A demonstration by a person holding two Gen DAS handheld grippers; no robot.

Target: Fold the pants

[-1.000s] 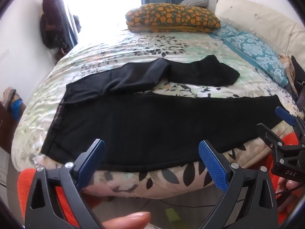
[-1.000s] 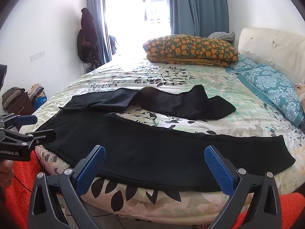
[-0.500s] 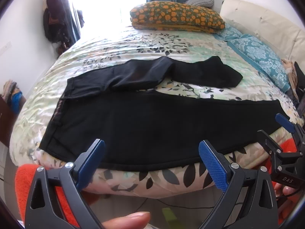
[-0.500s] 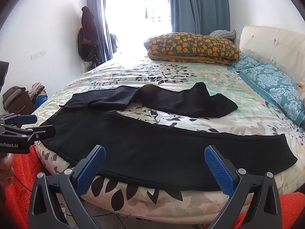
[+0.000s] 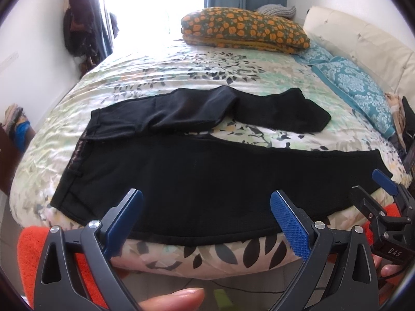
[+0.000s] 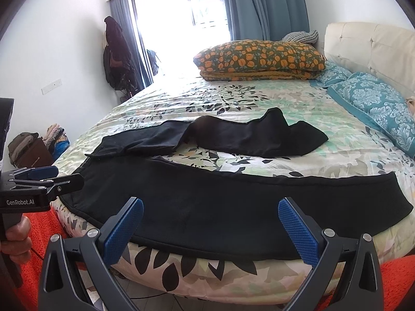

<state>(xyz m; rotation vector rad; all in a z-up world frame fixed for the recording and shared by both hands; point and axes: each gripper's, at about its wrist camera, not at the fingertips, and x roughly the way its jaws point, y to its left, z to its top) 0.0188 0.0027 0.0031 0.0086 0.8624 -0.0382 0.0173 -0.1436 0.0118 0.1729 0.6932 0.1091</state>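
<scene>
Black pants (image 5: 207,178) (image 6: 207,202) lie spread on the bed, waistband at the left, one leg flat along the near edge, the other leg (image 5: 220,108) (image 6: 246,134) rumpled and folded farther back. My left gripper (image 5: 207,220) hovers open just short of the near leg's hem edge, holding nothing. My right gripper (image 6: 207,228) is also open and empty, in front of the same near edge. Each gripper shows at the side of the other's view: the right gripper (image 5: 384,207) and the left gripper (image 6: 44,178).
The bed (image 5: 181,72) has a floral cover and a cream headboard (image 6: 363,41) at right. A folded orange-flowered quilt (image 6: 259,57) and teal pillows (image 6: 376,103) sit at the far end. Orange fabric (image 6: 39,233) lies below the bed edge. Clothes hang by the window (image 6: 116,51).
Both grippers have drifted slightly closer to the bed and the left view has risen a little; the pants have not moved and both grippers stay open.
</scene>
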